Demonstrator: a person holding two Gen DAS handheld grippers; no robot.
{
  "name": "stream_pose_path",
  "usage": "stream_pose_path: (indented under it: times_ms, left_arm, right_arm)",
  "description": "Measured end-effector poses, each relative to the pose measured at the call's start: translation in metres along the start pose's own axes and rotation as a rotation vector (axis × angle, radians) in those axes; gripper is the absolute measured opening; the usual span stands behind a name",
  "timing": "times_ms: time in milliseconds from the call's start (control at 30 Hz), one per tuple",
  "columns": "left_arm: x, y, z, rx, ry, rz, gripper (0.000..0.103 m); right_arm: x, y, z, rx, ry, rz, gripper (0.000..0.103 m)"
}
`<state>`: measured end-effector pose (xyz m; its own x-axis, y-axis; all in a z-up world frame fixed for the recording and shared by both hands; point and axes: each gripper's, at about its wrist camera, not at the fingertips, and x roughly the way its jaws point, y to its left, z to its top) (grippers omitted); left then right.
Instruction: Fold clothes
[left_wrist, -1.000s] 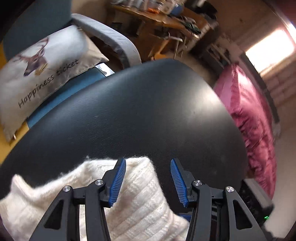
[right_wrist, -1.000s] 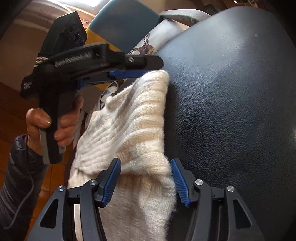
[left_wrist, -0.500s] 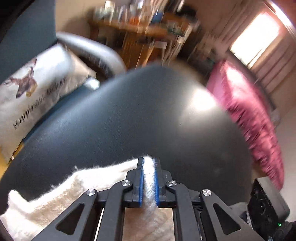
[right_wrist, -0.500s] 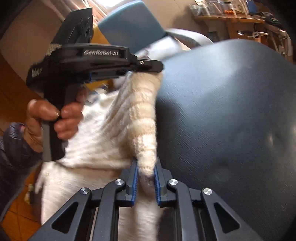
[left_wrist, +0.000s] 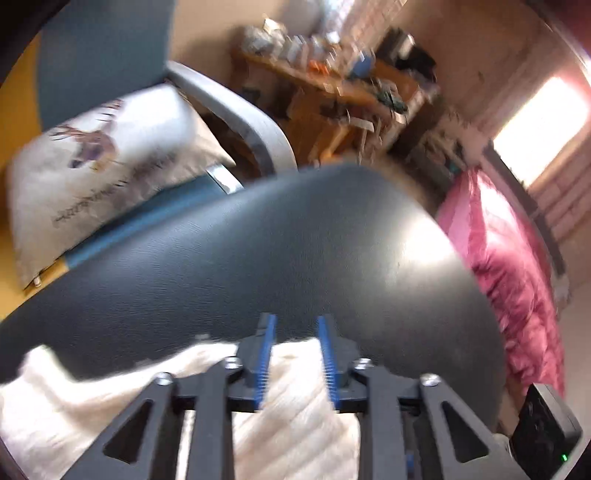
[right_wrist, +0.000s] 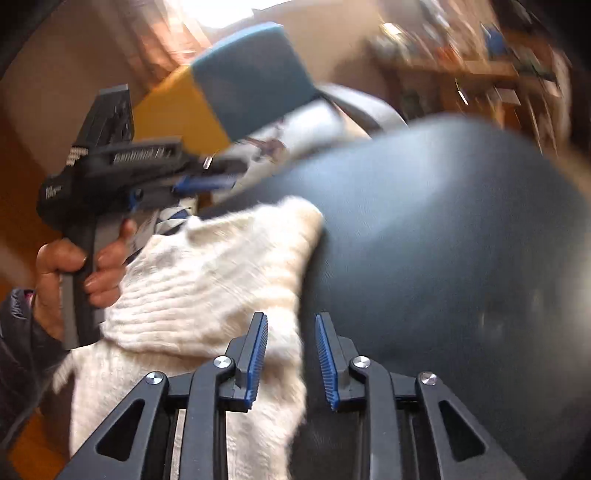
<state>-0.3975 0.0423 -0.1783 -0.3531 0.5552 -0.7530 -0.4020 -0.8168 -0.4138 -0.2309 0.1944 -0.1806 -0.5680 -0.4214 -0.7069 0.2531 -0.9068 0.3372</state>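
Both grippers have let go since half a second ago, when each pinched a fold of the cream knitted sweater (right_wrist: 207, 280); their jaws have just been opening. It now lies back on the dark leather-look tabletop (left_wrist: 295, 251), its folded edge dropped flat near the front rim. Judging by this, one fold has just been laid, and the next move calls for a fresh grip on another edge. Ribbed, thick and fluffy, the sweater looks bunched, hanging partly off the near side. On the left gripper (left_wrist: 295, 354), the fingers stand partly open, clamping nothing. On the right gripper (right_wrist: 291, 354), likewise, the fingers hold only air above the knit.
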Motion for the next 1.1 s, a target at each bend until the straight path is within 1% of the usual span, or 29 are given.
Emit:
stream_pose_path:
  times_ms: [33,100,167,233,333,400,433,467,500,533,567,600,700,733,767,833,867,900,967,1033,1067,1100]
  left_arm:
    - [-0.015,0.007,-0.006,-0.029,-0.022,-0.012,0.033]
    - [-0.044,0.023,-0.022,-0.074,-0.056,-0.017,0.033]
    - [-0.071,0.038,-0.048,-0.113,-0.076,0.008,0.033]
    - [-0.097,0.055,-0.076,-0.151,-0.095,0.043,0.033]
    - [-0.127,0.082,-0.12,-0.214,-0.113,0.134,0.033]
    - [-0.143,0.102,-0.147,-0.257,-0.119,0.189,0.033]
    - [-0.149,0.111,-0.16,-0.272,-0.118,0.225,0.033]
    - [-0.155,0.12,-0.173,-0.285,-0.113,0.27,0.033]
    - [-0.156,0.131,-0.182,-0.297,-0.096,0.319,0.032]
    - [-0.153,0.143,-0.19,-0.311,-0.074,0.345,0.032]
    - [-0.152,0.153,-0.196,-0.323,-0.067,0.359,0.022]
    - [-0.155,0.156,-0.2,-0.333,-0.088,0.349,0.02]
    - [-0.159,0.161,-0.204,-0.385,-0.122,0.329,0.02]
    - [-0.161,0.161,-0.205,-0.403,-0.132,0.317,0.02]
    - [-0.165,0.162,-0.206,-0.428,-0.147,0.295,0.02]
    - [-0.186,0.165,-0.213,-0.515,-0.206,0.203,0.023]
    - [-0.202,0.169,-0.221,-0.577,-0.255,0.142,0.027]
    - [-0.217,0.173,-0.23,-0.631,-0.297,0.1,0.032]
    - [-0.25,0.188,-0.259,-0.755,-0.388,0.011,0.036]
    - [-0.279,0.206,-0.293,-0.872,-0.449,-0.044,0.038]
    - [-0.296,0.218,-0.315,-0.936,-0.482,-0.061,0.038]
    - [-0.314,0.231,-0.34,-0.997,-0.517,-0.058,0.038]
  right_arm:
    - [0.0,0.009,0.004,-0.051,-0.01,-0.011,0.027]
    - [0.008,0.033,0.011,-0.132,-0.001,-0.012,0.027]
    - [0.015,0.062,0.008,-0.211,0.023,-0.03,0.027]
    - [0.028,0.074,0.004,-0.239,0.058,-0.086,0.027]
    - [0.051,0.08,-0.001,-0.245,0.119,-0.179,0.027]
    - [0.067,0.072,-0.011,-0.216,0.175,-0.201,0.027]
    - [0.071,0.07,-0.016,-0.217,0.167,-0.211,0.027]
    - [0.069,0.069,-0.02,-0.226,0.134,-0.21,0.027]
    - [0.068,0.068,-0.023,-0.231,0.111,-0.211,0.027]
    - [0.066,0.069,-0.025,-0.232,0.101,-0.216,0.027]
    - [0.064,0.069,-0.025,-0.232,0.096,-0.22,0.027]
    - [0.065,0.069,-0.024,-0.229,0.101,-0.224,0.027]
    - [0.067,0.07,-0.017,-0.195,0.138,-0.225,0.027]
    - [0.064,0.072,-0.014,-0.177,0.135,-0.22,0.027]
    - [0.059,0.076,-0.013,-0.152,0.112,-0.208,0.027]
    - [0.046,0.084,-0.01,-0.104,0.07,-0.172,0.029]
    - [0.038,0.09,-0.012,-0.083,0.064,-0.124,0.029]
    - [0.033,0.097,-0.017,-0.058,0.071,-0.065,0.029]
    - [0.027,0.111,-0.03,-0.004,0.092,0.057,0.029]
    - [0.027,0.128,-0.048,0.02,0.122,0.154,0.029]
    - [0.029,0.137,-0.058,0.019,0.14,0.176,0.029]
    - [0.031,0.145,-0.067,0.015,0.158,0.195,0.029]
